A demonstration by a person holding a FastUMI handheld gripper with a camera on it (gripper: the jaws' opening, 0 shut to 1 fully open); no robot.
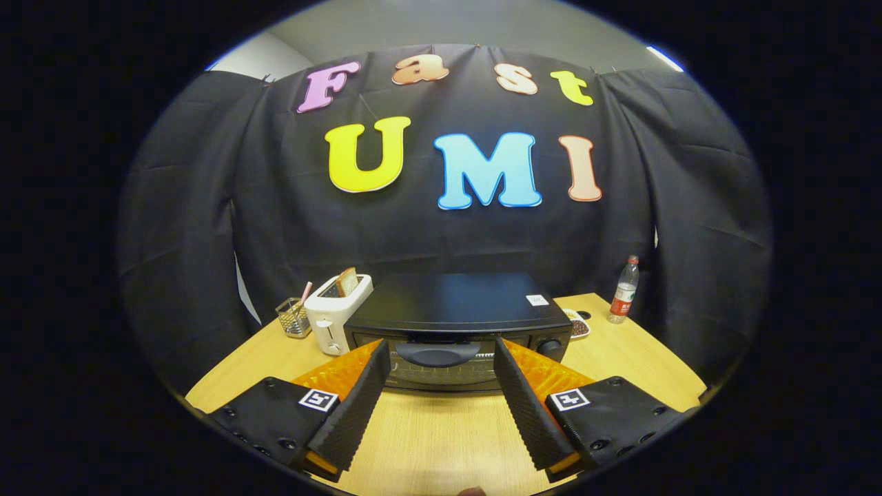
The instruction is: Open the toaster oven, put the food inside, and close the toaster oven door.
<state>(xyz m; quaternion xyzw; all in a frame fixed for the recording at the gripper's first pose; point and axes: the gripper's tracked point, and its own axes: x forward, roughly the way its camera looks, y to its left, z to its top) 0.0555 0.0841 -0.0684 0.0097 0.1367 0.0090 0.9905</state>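
Note:
A black toaster oven [456,310] stands on the wooden table [441,434] with its glass door shut. The door's handle [438,353] runs across the top of the door, just beyond my fingertips. My gripper [439,362] is open, one finger on each side of the handle, nothing between them. A small plate of food [577,325] peeks out behind the oven's right side, mostly hidden. The oven's knob [549,347] sits right of the door.
A white toaster [335,313] with a slice of bread [346,281] stands left of the oven. A wire holder [294,317] is further left. A plastic bottle [624,291] stands at the table's back right.

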